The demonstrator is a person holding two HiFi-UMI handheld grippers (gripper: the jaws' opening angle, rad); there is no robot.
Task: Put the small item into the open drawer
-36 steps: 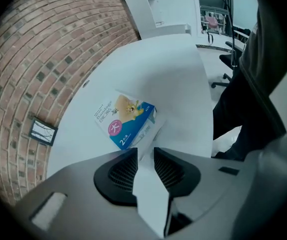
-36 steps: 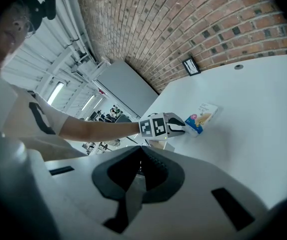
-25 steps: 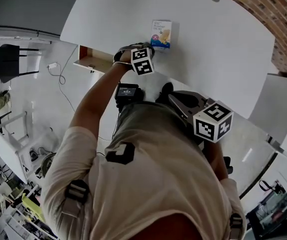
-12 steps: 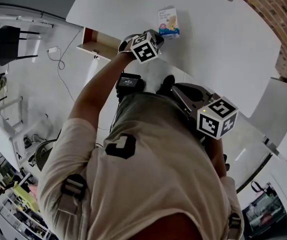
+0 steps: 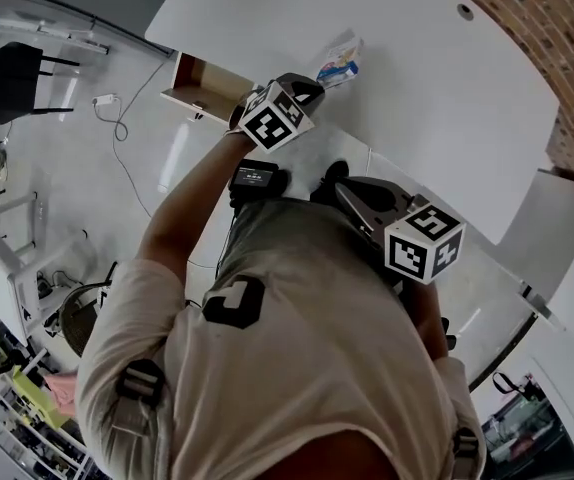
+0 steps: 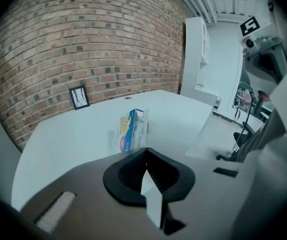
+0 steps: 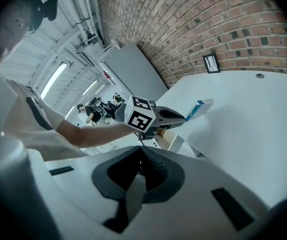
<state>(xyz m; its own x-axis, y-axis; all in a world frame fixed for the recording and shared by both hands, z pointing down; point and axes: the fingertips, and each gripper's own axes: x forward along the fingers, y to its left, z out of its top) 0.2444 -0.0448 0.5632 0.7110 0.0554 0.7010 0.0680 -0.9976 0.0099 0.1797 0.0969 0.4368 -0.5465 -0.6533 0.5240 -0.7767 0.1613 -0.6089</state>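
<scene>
Left gripper (image 5: pixel 317 81) pinches shut on the edge of the small blue-and-white cardboard box (image 5: pixel 339 63), tilted over the white tabletop (image 5: pixel 437 88), arm stretched forward, so carry step looks underway and next needs a swing left to the open wooden drawer (image 5: pixel 205 83); right gripper (image 5: pixel 341 188) closed, empty, tucked near body.

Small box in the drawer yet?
No, the left gripper holds the small box in its jaws over the table, clear of the open drawer.

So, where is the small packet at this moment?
In the head view, the small packet is top centre, over the white table, held at the tip of the left gripper, just right of the open drawer.
</scene>
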